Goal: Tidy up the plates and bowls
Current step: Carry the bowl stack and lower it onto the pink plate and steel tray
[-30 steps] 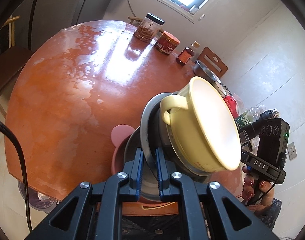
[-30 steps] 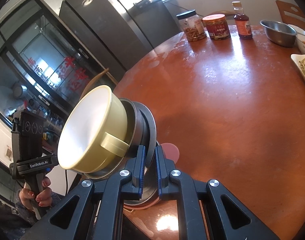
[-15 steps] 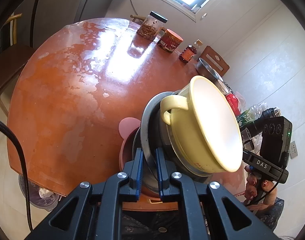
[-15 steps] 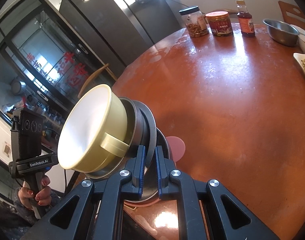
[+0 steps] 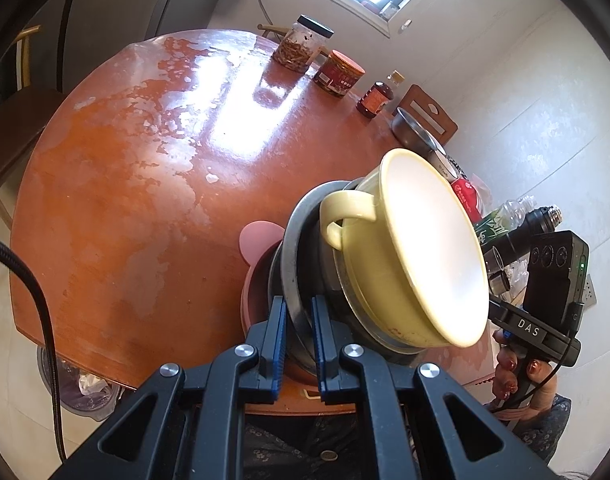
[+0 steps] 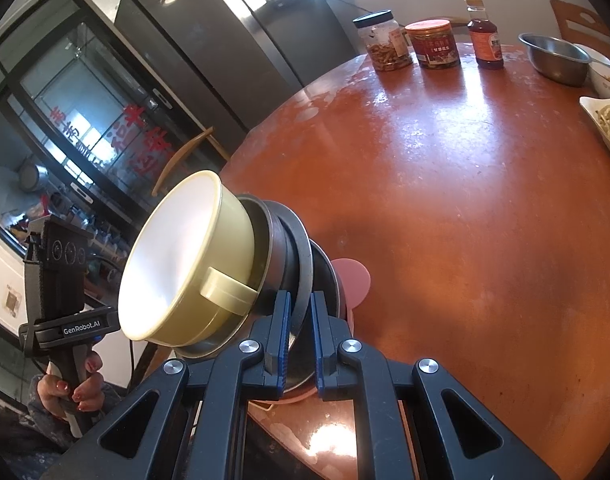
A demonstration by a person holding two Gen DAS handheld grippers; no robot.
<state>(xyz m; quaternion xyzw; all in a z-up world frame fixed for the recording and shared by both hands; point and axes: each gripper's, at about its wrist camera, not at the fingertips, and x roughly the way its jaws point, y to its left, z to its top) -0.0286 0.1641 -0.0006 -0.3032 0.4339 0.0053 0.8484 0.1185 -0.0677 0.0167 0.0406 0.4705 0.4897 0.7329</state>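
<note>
A stack of dishes is held between both grippers above the near edge of the round brown table (image 5: 137,168). On top is a yellow bowl with a handle (image 5: 421,256), nested in metal bowls on a grey metal plate (image 5: 295,264). A pink bowl with round ears (image 5: 261,248) lies under the stack. My left gripper (image 5: 298,316) is shut on the grey plate's rim. My right gripper (image 6: 301,320) is shut on the opposite rim of the same plate (image 6: 303,264); the yellow bowl (image 6: 185,256) and pink ear (image 6: 353,280) show there too.
At the table's far side stand a clear jar (image 6: 383,42), a red-lidded jar (image 6: 433,42), a sauce bottle (image 6: 485,34) and a steel bowl (image 6: 553,56). A white dish of food (image 6: 605,124) sits at the right edge. A chair (image 5: 9,120) stands left.
The stack and both grippers have moved back a little toward the table's near edge, and more of the pink bowl's ear shows. Both grips hold unchanged.
</note>
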